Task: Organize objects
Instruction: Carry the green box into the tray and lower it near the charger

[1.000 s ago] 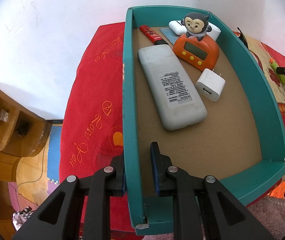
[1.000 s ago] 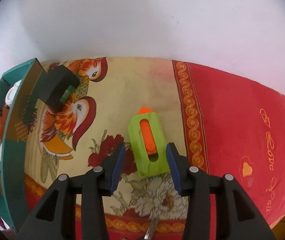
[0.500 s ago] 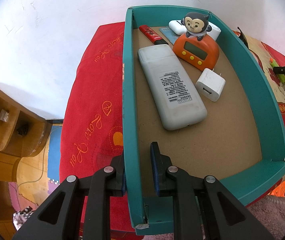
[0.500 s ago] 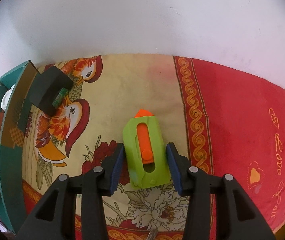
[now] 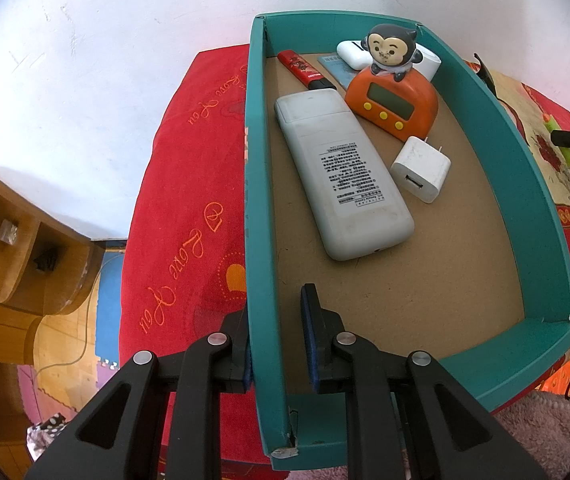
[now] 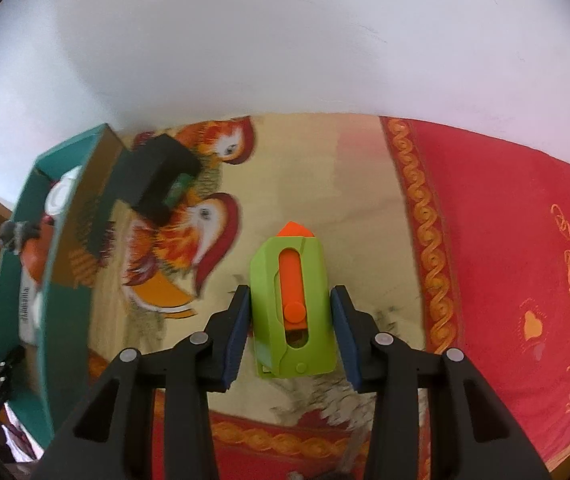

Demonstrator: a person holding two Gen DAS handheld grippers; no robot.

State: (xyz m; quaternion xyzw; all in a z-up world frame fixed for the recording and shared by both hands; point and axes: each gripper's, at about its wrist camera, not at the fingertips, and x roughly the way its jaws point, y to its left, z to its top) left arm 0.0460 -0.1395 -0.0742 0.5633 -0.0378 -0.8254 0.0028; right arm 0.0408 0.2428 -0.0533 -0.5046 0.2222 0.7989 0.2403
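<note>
Teal box (image 5: 533, 184), its wall clamped in the left gripper (image 5: 275, 336), already held five items, while the right gripper (image 6: 291, 332) pinched the green toy (image 6: 291, 304) and the black block (image 6: 157, 178) waited ahead-left.

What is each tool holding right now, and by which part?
Left tool: the box, by its side wall. Right tool: the green toy, across its sides.

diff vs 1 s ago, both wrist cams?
Right gripper has closed in around the green-and-orange toy, which now sits deeper between its fingers; background is motion-blurred. Whether the toy has left the bedspread can't be told. Left gripper still clamps the teal tray's wall; tray contents unchanged.
</note>
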